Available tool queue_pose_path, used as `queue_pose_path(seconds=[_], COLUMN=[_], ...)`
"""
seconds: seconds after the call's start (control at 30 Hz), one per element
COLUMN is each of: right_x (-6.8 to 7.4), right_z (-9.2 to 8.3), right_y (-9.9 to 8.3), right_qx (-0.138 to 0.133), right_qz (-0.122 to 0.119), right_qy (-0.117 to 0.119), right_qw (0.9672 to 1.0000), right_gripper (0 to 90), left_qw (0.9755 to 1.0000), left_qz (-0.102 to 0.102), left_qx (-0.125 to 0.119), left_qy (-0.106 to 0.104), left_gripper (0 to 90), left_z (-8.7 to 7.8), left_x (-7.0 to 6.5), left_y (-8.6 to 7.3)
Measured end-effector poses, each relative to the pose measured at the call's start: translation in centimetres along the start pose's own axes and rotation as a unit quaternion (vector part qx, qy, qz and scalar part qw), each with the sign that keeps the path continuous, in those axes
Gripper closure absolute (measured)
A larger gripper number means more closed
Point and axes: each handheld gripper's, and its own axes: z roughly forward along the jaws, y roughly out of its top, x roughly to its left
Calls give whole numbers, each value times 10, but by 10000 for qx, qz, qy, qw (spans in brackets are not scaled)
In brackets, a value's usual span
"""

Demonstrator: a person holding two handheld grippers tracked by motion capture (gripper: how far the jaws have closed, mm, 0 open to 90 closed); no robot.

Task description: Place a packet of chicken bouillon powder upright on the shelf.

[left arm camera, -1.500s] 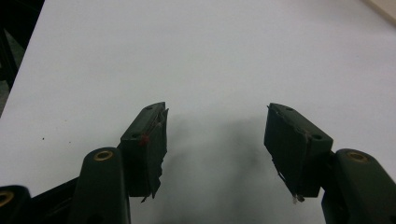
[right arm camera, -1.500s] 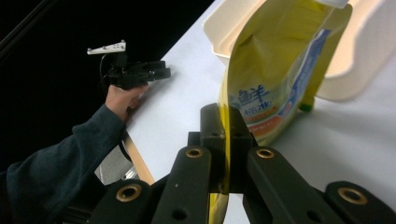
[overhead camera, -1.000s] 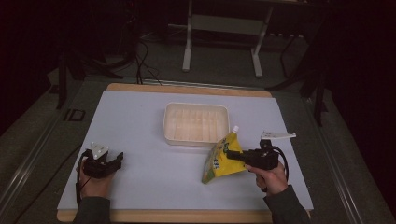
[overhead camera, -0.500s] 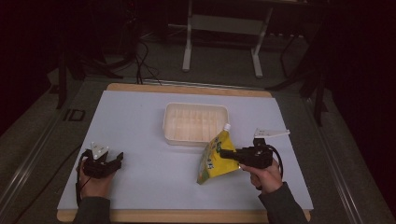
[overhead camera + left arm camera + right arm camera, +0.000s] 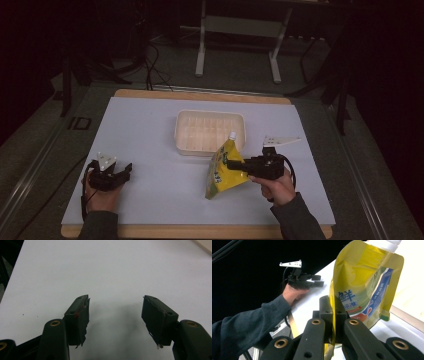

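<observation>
1. Jaws of my right gripper (image 5: 234,164) are pinched flat on the side edge of a yellow spouted pouch (image 5: 223,170); in the right gripper view the two black jaws of that gripper (image 5: 332,320) meet on the pouch (image 5: 362,287) seam, with the printed face turned to the right of them.
2. Pouch hangs off the jaws to the left of my right hand (image 5: 272,182) in the high view, standing nearly upright, tilted a little, its white cap uppermost and its bottom corner down at the white mat (image 5: 150,135).
3. Whether the bottom touches the mat I cannot tell.
4. Cap end sits just in front of the near right corner of a cream plastic tray (image 5: 186,131), which lies near the middle of the mat; the pouch is outside the tray, beside it.
5. Grey three-cornered plate (image 5: 281,140) on my right gripper points away toward the right edge of the mat.
6. Well apart, at the near left of the mat, my left hand (image 5: 100,195) holds the left gripper (image 5: 126,169) low over the surface.
7. Left gripper view has its jaws spread wide, that gripper (image 5: 116,311) grasping nothing, with bare white mat (image 5: 112,272) and their soft shadow between them.
8. Right gripper view also catches my left hand (image 5: 293,292) and its gripper (image 5: 318,281) far off at the mat edge.
</observation>
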Motion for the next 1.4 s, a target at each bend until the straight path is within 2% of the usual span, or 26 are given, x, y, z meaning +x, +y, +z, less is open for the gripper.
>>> queue_pose_path(seconds=[0.73,1.4], right_x=[11,15], right_z=[23,33], right_y=[13,32], right_qx=[118,119], right_qz=[-278,-532], right_qy=[204,127], right_qw=[9993,9984], right_gripper=[899,899], left_qw=[10000,10000], left_qz=[-6,2], left_qx=[8,26], left_qy=[3,-7], left_gripper=[385,386], left_z=[0,0], left_x=[0,1], left_y=[0,0])
